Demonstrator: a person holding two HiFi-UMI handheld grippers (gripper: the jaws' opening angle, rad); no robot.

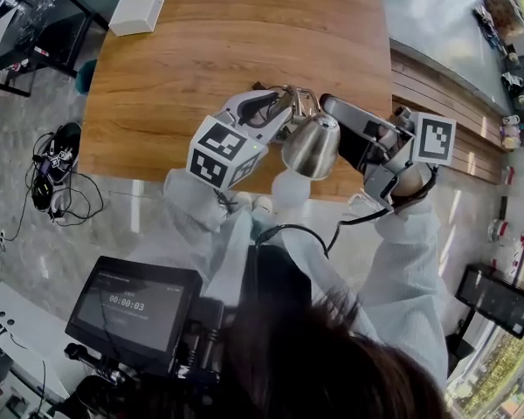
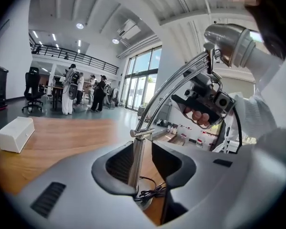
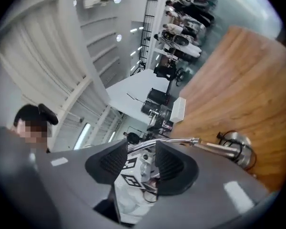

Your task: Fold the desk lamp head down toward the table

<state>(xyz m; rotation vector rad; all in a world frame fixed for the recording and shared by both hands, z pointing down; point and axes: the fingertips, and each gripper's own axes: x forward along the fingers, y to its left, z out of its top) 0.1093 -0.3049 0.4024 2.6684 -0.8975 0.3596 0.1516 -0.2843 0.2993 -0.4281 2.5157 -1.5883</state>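
Note:
The chrome desk lamp stands near the table's front edge. Its bell-shaped head hangs over that edge, between my two grippers. My left gripper is open, with the lamp's upright pole between its jaws; the pole rests against the left pad and stands clear of the right one. Below it sit the round base and a coiled black cord. My right gripper is open too, and the curved arm crosses just past its tips. In the left gripper view the head sits high at the right.
The wooden table stretches away from me, with a white box at its far left corner. Cables and a black bag lie on the floor to the left. Several people stand far off in the hall.

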